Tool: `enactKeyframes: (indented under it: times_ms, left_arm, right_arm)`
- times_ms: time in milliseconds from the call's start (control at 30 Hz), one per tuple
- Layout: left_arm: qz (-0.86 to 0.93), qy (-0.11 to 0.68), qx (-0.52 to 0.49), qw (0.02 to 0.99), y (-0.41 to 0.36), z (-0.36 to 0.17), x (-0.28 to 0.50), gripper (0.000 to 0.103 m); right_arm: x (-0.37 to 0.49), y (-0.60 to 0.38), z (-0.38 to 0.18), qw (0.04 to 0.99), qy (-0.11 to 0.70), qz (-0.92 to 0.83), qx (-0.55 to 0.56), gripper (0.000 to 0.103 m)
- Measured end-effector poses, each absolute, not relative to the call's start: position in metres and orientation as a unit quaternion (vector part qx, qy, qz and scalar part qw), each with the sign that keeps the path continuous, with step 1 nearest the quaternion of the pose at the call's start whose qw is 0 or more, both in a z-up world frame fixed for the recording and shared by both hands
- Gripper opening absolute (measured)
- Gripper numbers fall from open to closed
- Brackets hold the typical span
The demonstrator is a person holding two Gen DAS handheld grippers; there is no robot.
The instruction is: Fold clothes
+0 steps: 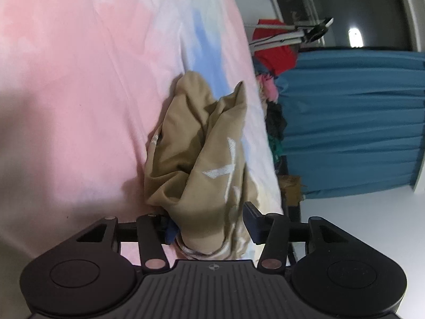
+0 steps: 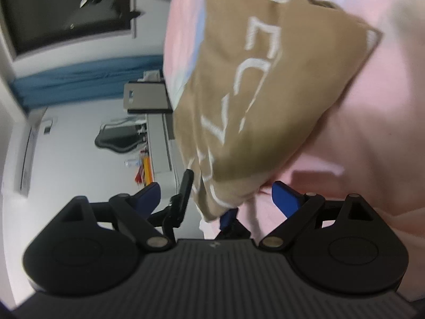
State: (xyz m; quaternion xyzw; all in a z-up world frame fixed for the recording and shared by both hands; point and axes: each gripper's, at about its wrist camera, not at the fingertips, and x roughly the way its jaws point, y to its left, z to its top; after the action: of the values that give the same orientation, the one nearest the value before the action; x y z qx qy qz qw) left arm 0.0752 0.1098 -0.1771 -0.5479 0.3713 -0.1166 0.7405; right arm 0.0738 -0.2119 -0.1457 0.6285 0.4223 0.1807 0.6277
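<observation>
A tan garment (image 1: pixel 202 143) with white lettering lies bunched on the pink bed sheet (image 1: pixel 66 93). Its near end passes between the fingers of my left gripper (image 1: pixel 211 224). The left blue pad is half hidden by the cloth, and the right finger (image 1: pixel 252 220) stands a little clear of it, so the jaws look open. In the right wrist view the same garment (image 2: pixel 265 93) stretches up from a low corner. My right gripper (image 2: pixel 219 196) is wide open around that corner without pressing it. The left gripper's black finger (image 2: pixel 184 194) shows beside the corner.
Off the bed's edge are a blue curtain (image 1: pixel 350 122), a pile of red and dark clothes (image 1: pixel 273 53), a tripod (image 1: pixel 292 33) and a dark window (image 1: pixel 345 13). The right wrist view shows a grey cabinet (image 2: pixel 146 98) and white furniture (image 2: pixel 159 138) beside the bed.
</observation>
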Motion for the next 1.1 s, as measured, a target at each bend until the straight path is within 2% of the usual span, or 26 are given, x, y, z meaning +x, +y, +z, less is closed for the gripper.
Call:
enactKeyframes:
  times_ms: [33, 100, 433, 533, 567, 600, 667, 767, 933, 1100]
  left_arm:
    - [-0.117, 0.369, -0.548, 0.741, 0.109, -0.177, 0.077, 0.048]
    - [-0.121, 0.357, -0.549, 0.746, 0.109, -0.174, 0.078, 0.026]
    - [-0.176, 0.300, -0.557, 0.754, 0.105, -0.162, 0.079, 0.022]
    - [-0.177, 0.295, -0.570, 0.746, 0.108, -0.164, 0.080, 0.022]
    - [-0.178, 0.293, -0.571, 0.746, 0.109, -0.163, 0.081, 0.022]
    - [-0.179, 0.292, -0.571, 0.746, 0.109, -0.163, 0.081, 0.022]
    - [-0.183, 0.290, -0.568, 0.748, 0.108, -0.161, 0.081, 0.022]
    - [-0.189, 0.286, -0.568, 0.748, 0.103, -0.148, 0.078, 0.022]
    - [-0.219, 0.281, -0.578, 0.735, 0.094, -0.098, 0.053, 0.023]
    - [-0.229, 0.360, -0.527, 0.735, 0.053, -0.050, 0.053, 0.023]
  right_arm:
    - [0.074, -0.211, -0.147, 0.626, 0.421, 0.179, 0.631, 0.093]
    - [0.074, -0.210, -0.148, 0.625, 0.415, 0.178, 0.637, 0.093]
    - [0.073, -0.239, -0.149, 0.650, 0.330, 0.121, 0.674, 0.092]
    - [0.072, -0.248, -0.147, 0.675, 0.323, 0.078, 0.659, 0.066]
    - [0.070, -0.249, -0.147, 0.681, 0.326, 0.066, 0.652, 0.052]
    - [0.068, -0.251, -0.146, 0.687, 0.329, 0.055, 0.646, 0.043]
    - [0.067, -0.251, -0.142, 0.698, 0.326, 0.050, 0.635, 0.033]
    - [0.061, -0.252, -0.121, 0.720, 0.309, 0.056, 0.618, 0.028]
    - [0.015, -0.267, -0.065, 0.767, 0.256, 0.094, 0.580, 0.028]
    - [-0.027, -0.308, -0.038, 0.758, 0.238, 0.084, 0.602, 0.028]
